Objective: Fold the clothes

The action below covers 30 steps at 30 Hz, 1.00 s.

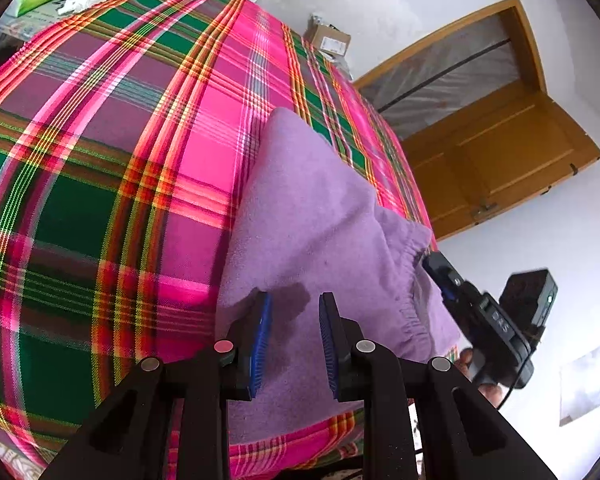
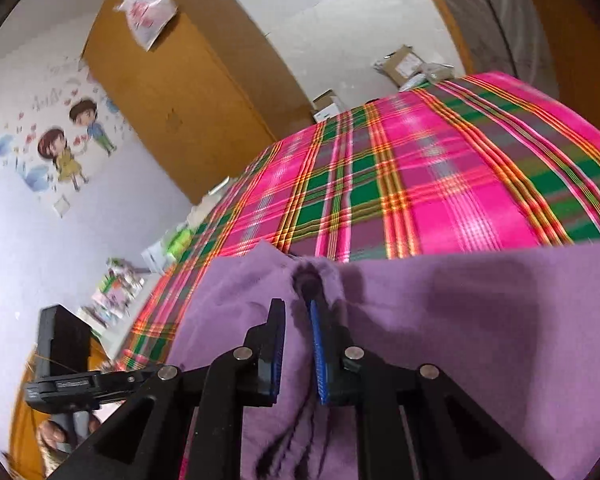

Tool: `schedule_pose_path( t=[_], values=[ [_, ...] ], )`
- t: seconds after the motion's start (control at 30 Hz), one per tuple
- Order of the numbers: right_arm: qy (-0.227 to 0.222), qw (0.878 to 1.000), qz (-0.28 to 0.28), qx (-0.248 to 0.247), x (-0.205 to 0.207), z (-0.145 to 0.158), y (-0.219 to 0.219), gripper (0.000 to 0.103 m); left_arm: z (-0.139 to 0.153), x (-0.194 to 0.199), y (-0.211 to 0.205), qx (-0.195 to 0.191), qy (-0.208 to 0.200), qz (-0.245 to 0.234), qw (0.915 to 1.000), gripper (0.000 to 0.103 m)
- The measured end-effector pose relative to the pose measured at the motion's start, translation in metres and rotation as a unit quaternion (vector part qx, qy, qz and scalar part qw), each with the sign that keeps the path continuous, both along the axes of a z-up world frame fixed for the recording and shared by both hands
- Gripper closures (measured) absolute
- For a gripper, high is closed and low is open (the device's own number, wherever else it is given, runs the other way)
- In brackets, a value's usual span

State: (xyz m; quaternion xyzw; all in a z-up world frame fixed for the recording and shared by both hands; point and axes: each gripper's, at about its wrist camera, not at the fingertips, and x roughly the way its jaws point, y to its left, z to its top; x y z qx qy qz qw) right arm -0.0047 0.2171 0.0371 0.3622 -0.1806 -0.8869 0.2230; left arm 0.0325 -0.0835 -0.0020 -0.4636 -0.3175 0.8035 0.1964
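Left wrist view: the purple garment (image 1: 312,216) runs from the lower middle of the frame up to a point near the centre, lying on the plaid bedcover (image 1: 100,160) that fills the left and upper part. Its gathered elastic edge (image 1: 410,280) curves down at the right. The left hand-held gripper (image 1: 294,344) sits at the bottom middle with its blue pads parted and purple cloth visible in the gap between them; it looks released, resting over or on the fabric, not pinching it. At the right edge of the frame the right hand-held gripper's body shows beside the elastic edge.

Right wrist view: the garment spreads across the lower half of the frame, with the bedcover above it. The right hand-held gripper (image 2: 298,320) at the bottom middle has its pads only narrowly apart, and a bunched ridge of the cloth at the waist, with a dark cord trailing down, sits between them. It appears to be grasping that ridge, though motion blur leaves the contact uncertain.

By my reading, the step in hand is taking hold of the waist end before a fold. The next move calls for the left pads to close on cloth, so both ends lift together and the fabric stays flat.
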Motion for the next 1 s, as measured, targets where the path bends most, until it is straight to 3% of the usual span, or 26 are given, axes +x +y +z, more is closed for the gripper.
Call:
schedule_pose_path(
  t=[0.13,0.2,0.3,0.57,0.7,0.87,1.0],
  values=[
    [-0.001,1.0,0.014,0.017,-0.012,0.0,-0.01,0.089,0.001,-0.003,0.0,-0.001,0.0,-0.001,1.0,0.079],
    [0.01,0.999,0.016,0.027,-0.013,0.002,-0.011,0.098,0.0,-0.003,0.0,0.001,-0.001,-0.001,1.0,0.079],
    [0.025,0.999,-0.011,0.028,-0.009,0.005,-0.001,0.098,-0.001,-0.005,0.0,0.001,-0.001,-0.001,1.0,0.079],
    [-0.033,0.998,-0.033,0.036,-0.024,-0.024,0.004,0.096,-0.003,-0.005,0.002,0.002,0.0,-0.002,1.0,0.079],
    [-0.048,0.998,-0.04,0.03,-0.021,-0.018,0.012,0.089,-0.002,-0.004,0.003,-0.002,-0.001,-0.001,1.0,0.079],
    [0.027,0.997,-0.025,0.062,0.016,0.01,-0.002,0.089,0.0,-0.001,0.006,-0.007,0.0,0.0,1.0,0.079],
    [0.045,0.994,0.045,0.093,0.045,0.006,-0.031,0.089,0.003,-0.001,0.009,-0.01,0.001,0.0,1.0,0.079]
  ],
)
